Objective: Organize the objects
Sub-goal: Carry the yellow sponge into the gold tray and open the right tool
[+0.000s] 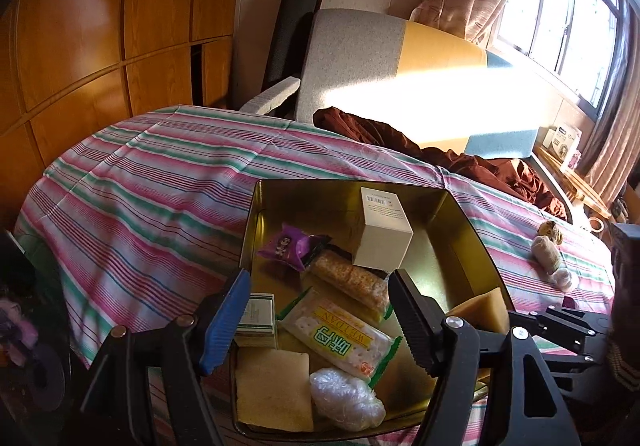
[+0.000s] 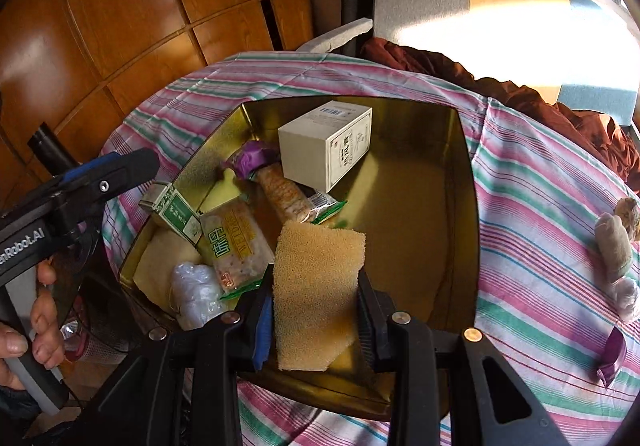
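Note:
An open gold tin sits on the striped cloth. Inside lie a white box, a purple packet, a rice bar, a cracker pack, a small green box, a flat sponge and a clear plastic bundle. My left gripper hovers open over the tin's near-left part, nothing between its pads. My right gripper is shut on a yellow sponge above the tin's near edge.
On the striped cloth right of the tin lie a beige pouch and a purple packet. A brown garment is heaped at the back. A chair and wooden cabinets stand behind the table.

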`<act>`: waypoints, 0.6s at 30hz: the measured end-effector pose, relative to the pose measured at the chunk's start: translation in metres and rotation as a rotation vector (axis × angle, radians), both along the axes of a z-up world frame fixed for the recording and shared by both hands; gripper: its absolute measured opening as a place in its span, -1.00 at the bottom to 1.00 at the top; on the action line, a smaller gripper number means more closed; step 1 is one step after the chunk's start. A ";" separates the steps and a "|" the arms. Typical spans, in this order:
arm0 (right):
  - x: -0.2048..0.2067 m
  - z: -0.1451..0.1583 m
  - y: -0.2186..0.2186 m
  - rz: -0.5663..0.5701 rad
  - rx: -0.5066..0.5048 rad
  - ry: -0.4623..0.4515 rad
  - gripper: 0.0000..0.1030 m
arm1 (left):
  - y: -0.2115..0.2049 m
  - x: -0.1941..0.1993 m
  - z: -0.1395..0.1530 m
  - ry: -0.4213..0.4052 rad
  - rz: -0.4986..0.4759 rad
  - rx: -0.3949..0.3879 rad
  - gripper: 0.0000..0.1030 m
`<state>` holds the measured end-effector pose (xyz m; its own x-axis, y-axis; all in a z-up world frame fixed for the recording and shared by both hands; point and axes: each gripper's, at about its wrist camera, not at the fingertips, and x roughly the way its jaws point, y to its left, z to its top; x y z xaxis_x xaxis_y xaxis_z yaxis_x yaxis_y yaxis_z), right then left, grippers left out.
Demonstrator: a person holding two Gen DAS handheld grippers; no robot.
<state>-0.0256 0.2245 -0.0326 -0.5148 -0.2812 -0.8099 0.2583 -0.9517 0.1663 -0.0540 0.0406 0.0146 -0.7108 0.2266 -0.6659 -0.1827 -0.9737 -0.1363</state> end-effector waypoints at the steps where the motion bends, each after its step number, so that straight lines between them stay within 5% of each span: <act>1: -0.001 -0.004 -0.006 0.006 0.006 -0.013 -0.34 | -0.001 0.001 0.000 0.003 0.005 -0.009 0.41; 18: 0.008 -0.001 -0.018 0.082 -0.134 -0.034 0.03 | -0.012 0.011 0.001 0.034 0.036 -0.045 0.59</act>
<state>-0.0178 0.2069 -0.0340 -0.4591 -0.4274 -0.7788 0.3259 -0.8966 0.2999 -0.0428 0.0287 0.0156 -0.7401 0.1708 -0.6504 -0.1509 -0.9847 -0.0868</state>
